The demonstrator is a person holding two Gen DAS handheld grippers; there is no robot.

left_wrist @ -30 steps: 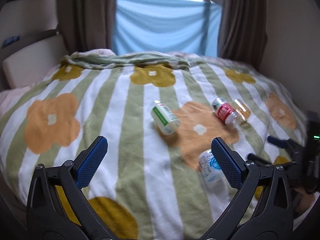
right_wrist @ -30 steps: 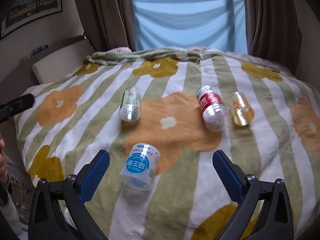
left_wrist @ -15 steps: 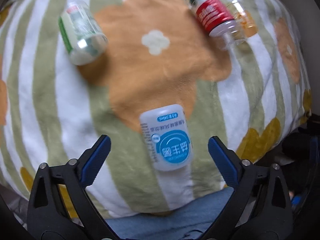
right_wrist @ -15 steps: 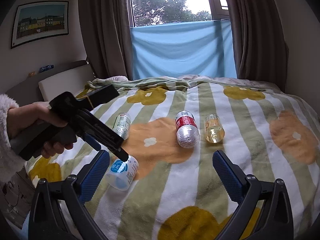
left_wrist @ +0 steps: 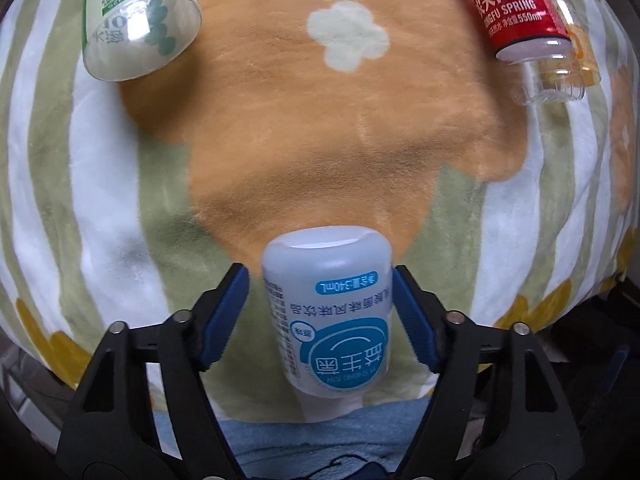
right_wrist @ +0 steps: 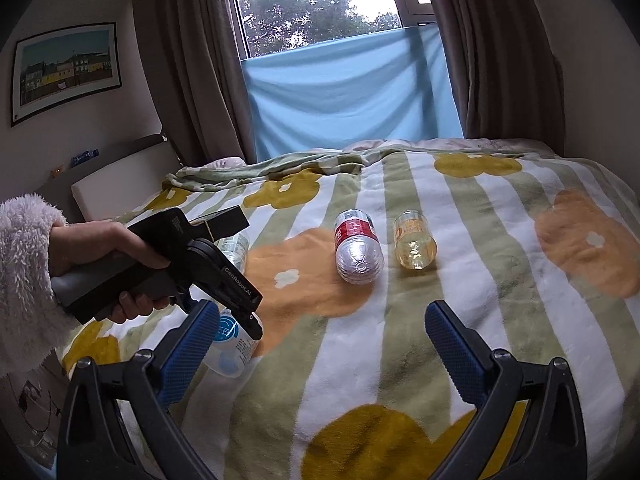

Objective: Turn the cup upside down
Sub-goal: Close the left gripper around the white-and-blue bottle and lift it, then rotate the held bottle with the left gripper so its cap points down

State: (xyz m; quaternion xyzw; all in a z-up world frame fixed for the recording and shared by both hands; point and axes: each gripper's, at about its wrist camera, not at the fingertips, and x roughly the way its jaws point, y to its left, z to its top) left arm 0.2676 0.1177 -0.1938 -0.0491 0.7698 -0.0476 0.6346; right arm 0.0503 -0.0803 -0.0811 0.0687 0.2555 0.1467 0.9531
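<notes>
The cup (left_wrist: 328, 312) is a frosted white plastic one with a blue round label. It lies on its side on the striped blanket near the bed's front edge. My left gripper (left_wrist: 320, 304) straddles it: the right blue pad touches its side, the left pad stands a small gap away. In the right wrist view the cup (right_wrist: 232, 346) shows under the left gripper (right_wrist: 224, 284), held by a hand in a fluffy sleeve. My right gripper (right_wrist: 316, 344) is open and empty above the blanket.
A green-labelled cup (left_wrist: 140, 20) lies at the upper left, a red-labelled clear bottle (left_wrist: 520, 24) at the upper right, and an amber one (right_wrist: 414, 246) beside it. The blanket (left_wrist: 320, 120) ends just below the cup at the bed edge. A window and curtains stand behind.
My left gripper has come down over the blue-labelled cup and its fingers have narrowed around it. My right gripper has lifted and drawn back a little.
</notes>
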